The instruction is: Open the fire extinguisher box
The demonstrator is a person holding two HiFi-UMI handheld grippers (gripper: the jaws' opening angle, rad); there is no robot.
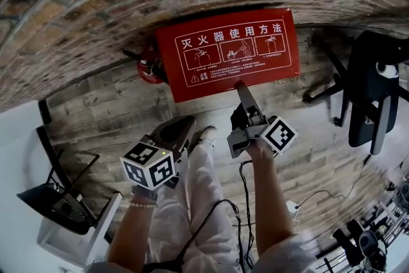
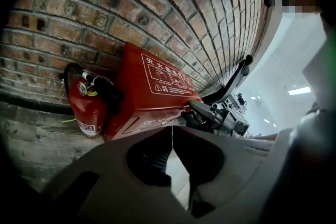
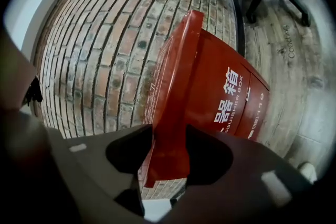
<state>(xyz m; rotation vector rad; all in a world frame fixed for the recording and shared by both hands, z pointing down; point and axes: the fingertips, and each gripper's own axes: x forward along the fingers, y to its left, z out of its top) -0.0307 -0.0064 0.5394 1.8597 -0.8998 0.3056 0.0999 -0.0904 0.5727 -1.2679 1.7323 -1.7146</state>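
Sitting on the floor (image 1: 128,99) against the brick wall (image 1: 96,3), the fire extinguisher box (image 1: 230,51) is showing its instruction lid. The right hand-held gripper (image 3: 169,131) is straddling its top front edge (image 3: 181,71), jaws apart. The left hand-held gripper (image 2: 171,129) is hovering nearby, jaws together and empty.

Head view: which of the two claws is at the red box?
The right claw: the edge of the red box lies between its jaws. The left claw, jaws together, is short of the box, over the person's legs.

We have open wood-plank floor (image 1: 319,137) before the red metal fire extinguisher box (image 1: 230,54); a red extinguisher cylinder (image 1: 148,67) crowds its left side, and a black swivel chair (image 1: 370,93) stands well to the right.
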